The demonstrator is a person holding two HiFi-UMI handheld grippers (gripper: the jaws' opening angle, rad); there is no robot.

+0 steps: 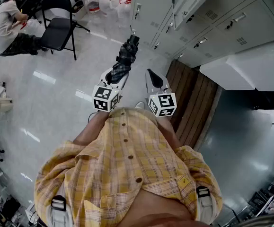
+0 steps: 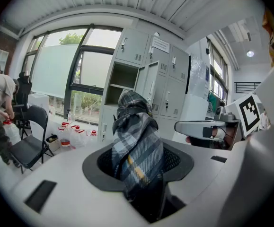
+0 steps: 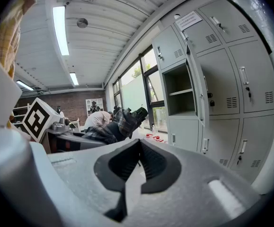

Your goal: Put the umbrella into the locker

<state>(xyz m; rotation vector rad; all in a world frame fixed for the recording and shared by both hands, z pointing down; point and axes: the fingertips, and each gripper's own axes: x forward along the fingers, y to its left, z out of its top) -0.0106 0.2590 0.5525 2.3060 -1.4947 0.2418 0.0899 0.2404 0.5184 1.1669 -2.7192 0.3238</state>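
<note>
The person is wearing a yellow plaid shirt point(image 1: 127, 174) crossed with grey and white lines, and it is closing down the middle with round brown buttons point(image 1: 130, 157). Pale grey straps point(image 1: 57, 216) with black buckles point(image 1: 58, 203) are sitting on both shoulders. The left gripper point(image 1: 114, 75) and right gripper point(image 1: 154, 79) are showing smooth white shells, with dark ribbed pads point(image 3: 158, 167) lining their jaws. Each is carrying a marker cube point(image 1: 105, 98) printed with black-and-white squares.

Locker room, metal lockers point(image 3: 231, 79), folding chair point(image 1: 58, 30)
</note>
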